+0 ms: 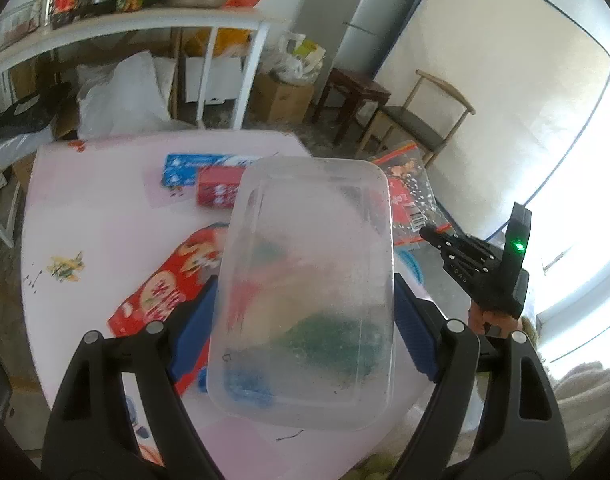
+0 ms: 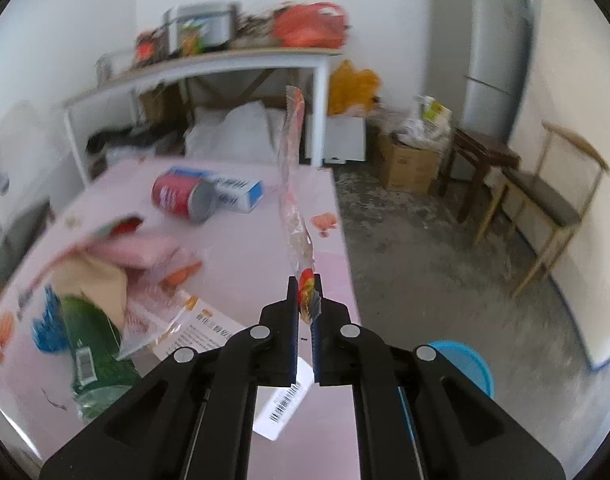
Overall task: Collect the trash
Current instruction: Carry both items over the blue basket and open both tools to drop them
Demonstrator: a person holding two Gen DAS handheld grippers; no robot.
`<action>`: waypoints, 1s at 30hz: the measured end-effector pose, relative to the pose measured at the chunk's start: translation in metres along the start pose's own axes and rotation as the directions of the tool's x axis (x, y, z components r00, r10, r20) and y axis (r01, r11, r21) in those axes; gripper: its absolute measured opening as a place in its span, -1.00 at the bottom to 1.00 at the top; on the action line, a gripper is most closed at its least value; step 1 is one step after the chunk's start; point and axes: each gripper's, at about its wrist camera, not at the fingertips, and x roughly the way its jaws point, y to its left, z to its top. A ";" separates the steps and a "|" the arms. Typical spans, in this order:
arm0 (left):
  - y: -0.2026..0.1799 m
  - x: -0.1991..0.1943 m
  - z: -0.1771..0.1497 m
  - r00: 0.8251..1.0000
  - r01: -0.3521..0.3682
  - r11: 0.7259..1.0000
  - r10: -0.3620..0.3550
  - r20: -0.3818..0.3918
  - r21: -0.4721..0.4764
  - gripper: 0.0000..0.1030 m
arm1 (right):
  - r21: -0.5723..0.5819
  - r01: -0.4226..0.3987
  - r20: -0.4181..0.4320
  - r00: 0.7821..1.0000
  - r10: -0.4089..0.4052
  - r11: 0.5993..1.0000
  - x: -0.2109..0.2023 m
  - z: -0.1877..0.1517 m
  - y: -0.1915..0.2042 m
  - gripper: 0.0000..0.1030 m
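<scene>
So the left gripper [image 1: 305, 312] has its pads clamped wide on a clear plastic tub [image 1: 309, 280], held up over the pink table [image 1: 105, 208]. The right gripper [image 2: 305, 312] is pinched tight on a thin wrapper [image 2: 293, 184], lifted clear. Looks like mid-collection; next I'd guess the wrapper goes into the tub, so line them up.

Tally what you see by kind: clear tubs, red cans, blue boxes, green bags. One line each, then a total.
clear tub: 1
red can: 1
blue box: 1
green bag: 1
Total: 4
</scene>
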 end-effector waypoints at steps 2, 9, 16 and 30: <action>-0.015 0.003 0.007 1.000 0.018 1.000 -0.018 0.006 0.014 0.52 | 0.058 0.003 0.027 1.000 -0.004 0.998 -0.016 -0.004 -0.016 -0.90; -0.087 0.049 0.043 0.996 0.085 0.993 -0.081 -0.047 0.083 0.52 | 0.229 0.050 0.075 0.995 -0.069 0.972 -0.070 -0.030 -0.069 -0.90; -0.174 0.159 0.080 0.985 0.104 0.978 -0.077 -0.153 0.182 0.52 | 0.396 0.146 0.020 0.986 -0.167 0.906 -0.094 -0.074 -0.129 -0.90; -0.299 0.423 0.067 0.873 0.071 0.963 0.066 -0.484 0.260 0.52 | 0.711 0.255 -0.203 0.967 -0.156 0.656 -0.031 -0.165 -0.246 -0.90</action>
